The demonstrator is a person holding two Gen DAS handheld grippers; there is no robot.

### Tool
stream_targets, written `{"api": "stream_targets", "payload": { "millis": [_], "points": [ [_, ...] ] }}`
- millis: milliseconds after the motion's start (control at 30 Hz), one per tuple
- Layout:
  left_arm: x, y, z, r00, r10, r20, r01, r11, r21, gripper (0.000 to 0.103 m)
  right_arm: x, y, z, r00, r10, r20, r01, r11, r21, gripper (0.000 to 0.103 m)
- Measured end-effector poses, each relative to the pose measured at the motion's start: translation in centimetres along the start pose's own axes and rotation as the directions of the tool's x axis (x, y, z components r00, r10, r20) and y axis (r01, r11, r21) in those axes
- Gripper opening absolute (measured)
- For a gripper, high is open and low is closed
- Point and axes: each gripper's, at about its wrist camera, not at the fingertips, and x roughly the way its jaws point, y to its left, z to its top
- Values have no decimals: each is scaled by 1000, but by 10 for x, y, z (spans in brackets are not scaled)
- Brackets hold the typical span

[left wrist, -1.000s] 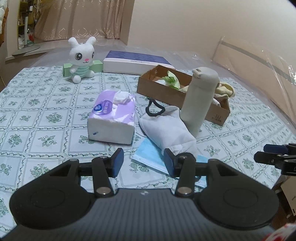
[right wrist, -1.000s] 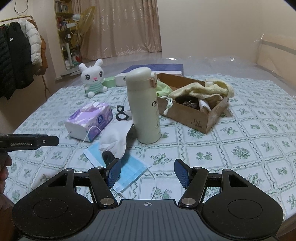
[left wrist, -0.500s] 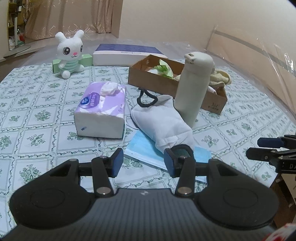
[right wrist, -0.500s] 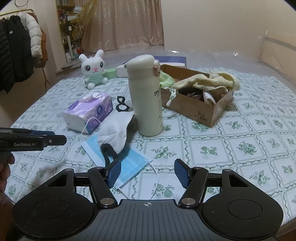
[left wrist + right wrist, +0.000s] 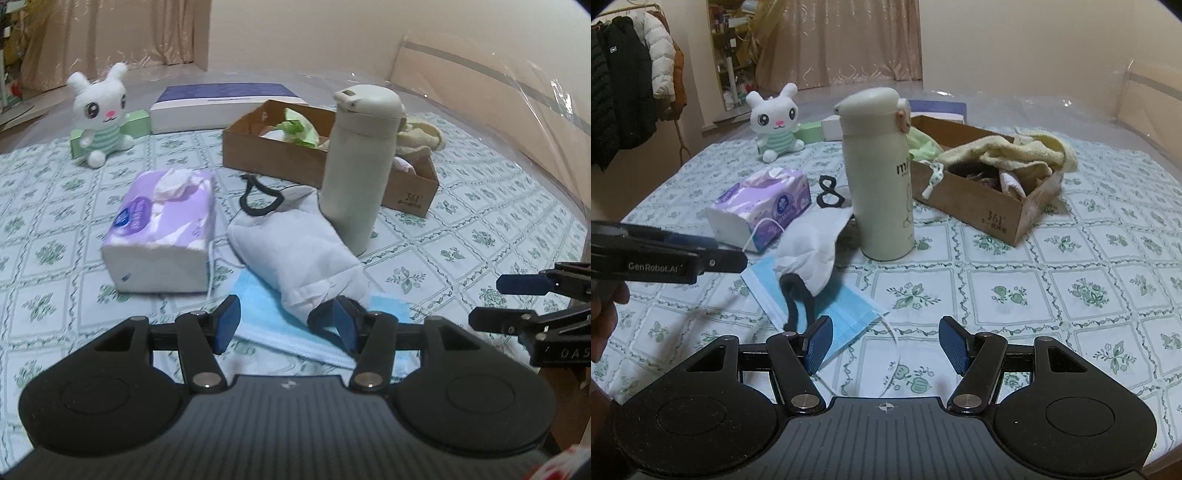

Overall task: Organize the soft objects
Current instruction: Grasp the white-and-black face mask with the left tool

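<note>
A white cloth mask with black ear loops (image 5: 295, 254) (image 5: 809, 254) lies on a blue surgical mask (image 5: 291, 325) (image 5: 812, 299) near the table's front. My left gripper (image 5: 286, 323) is open, low over the blue mask, its right fingertip beside the white mask's near end. My right gripper (image 5: 886, 341) is open and empty above the blue mask's corner and ear loop. A white plush rabbit (image 5: 101, 118) (image 5: 775, 122) sits at the back left. A cardboard box (image 5: 314, 155) (image 5: 990, 210) holds towels and cloths.
A cream thermos bottle (image 5: 360, 162) (image 5: 877, 173) stands upright between the masks and the box. A purple tissue pack (image 5: 162, 229) (image 5: 761, 206) lies left of the masks. A blue-white flat box (image 5: 225, 107) and a green box (image 5: 138, 123) sit at the back.
My left gripper has moved forward and down toward the masks, which now look larger. My right gripper has also come a little closer to the blue mask. Both stay open.
</note>
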Motion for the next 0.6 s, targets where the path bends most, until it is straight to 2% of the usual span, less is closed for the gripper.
{"api": "stream_targets", "payload": {
  "millis": [67, 133, 233, 467, 567, 600],
  "points": [
    [7, -4, 4, 1000, -6, -7, 6, 1000, 18, 56, 4, -4, 0, 1000, -2, -5, 2, 1000, 6, 64],
    [16, -9, 8, 1000, -8, -14, 8, 999, 41, 67, 6, -7, -1, 1000, -3, -8, 3, 1000, 10, 64],
    [30, -18, 13, 999, -24, -31, 26, 996, 83, 77, 11, -12, -1, 1000, -6, -15, 6, 1000, 16, 64],
    [66, -30, 21, 997, -14, -73, 25, 989, 145, 76, 28, -20, -5, 999, -4, -44, 5, 1000, 30, 64],
    [72, -26, 23, 997, -16, -79, 28, 989, 146, 68, 33, -21, -5, 999, 1, -52, 1, 1000, 30, 64],
    [72, -24, 24, 997, -18, -78, 29, 989, 142, 61, 35, -20, -5, 999, 3, -54, -2, 1000, 29, 64]
  ]
}}
